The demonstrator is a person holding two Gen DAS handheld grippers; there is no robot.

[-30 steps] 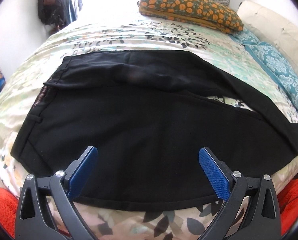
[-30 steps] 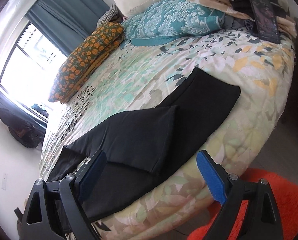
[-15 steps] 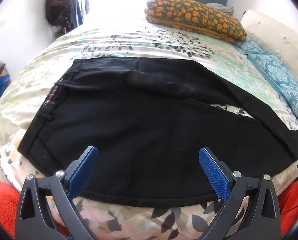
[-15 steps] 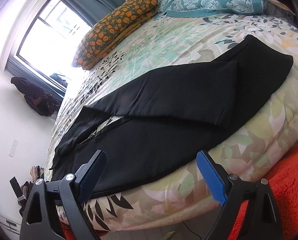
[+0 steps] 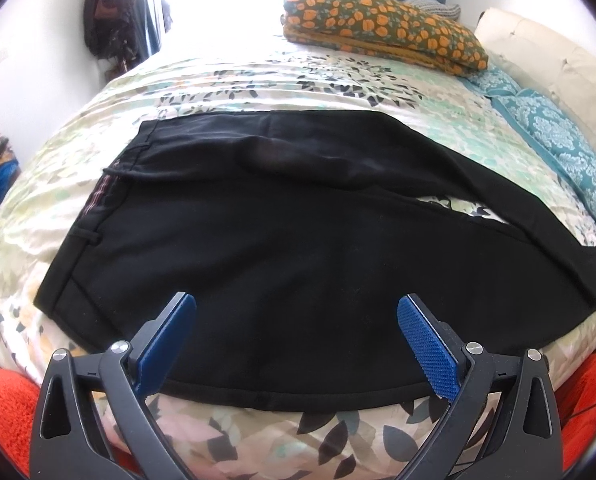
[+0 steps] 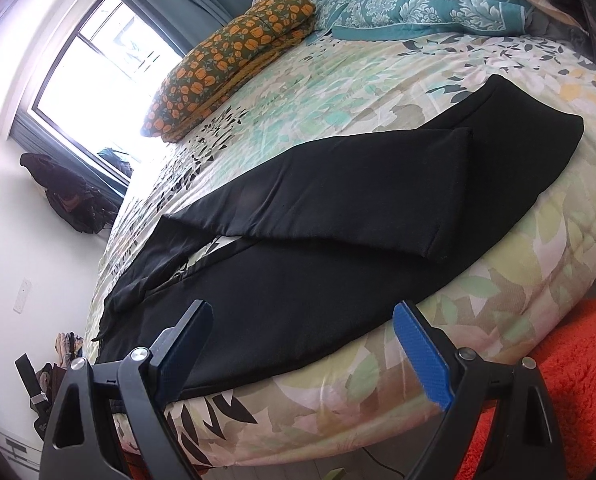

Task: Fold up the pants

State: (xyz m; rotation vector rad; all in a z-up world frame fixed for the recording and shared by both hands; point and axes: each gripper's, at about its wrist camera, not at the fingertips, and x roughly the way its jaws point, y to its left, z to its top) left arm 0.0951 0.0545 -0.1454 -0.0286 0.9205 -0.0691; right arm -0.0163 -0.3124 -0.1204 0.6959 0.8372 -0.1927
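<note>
Black pants (image 5: 290,240) lie flat on the floral bed, waistband at the left, legs running right. In the right wrist view the pants (image 6: 338,232) show one leg laid diagonally over the other, its hem near the bed's near edge. My left gripper (image 5: 296,322) is open and empty, hovering over the near edge of the pants near the seat. My right gripper (image 6: 302,334) is open and empty, above the near leg at the bed's edge.
The floral bedspread (image 5: 258,88) covers the bed. An orange-flowered folded blanket (image 5: 382,24) and teal pillows (image 5: 558,144) lie at the far side. An orange rug (image 6: 570,392) lies on the floor beside the bed. Dark bags (image 6: 74,200) hang on the wall by the window.
Both grippers have pulled back slightly from the bed and stayed open. The right wrist view swung left, then drew back, showing more of the legs. The pants have not moved.
</note>
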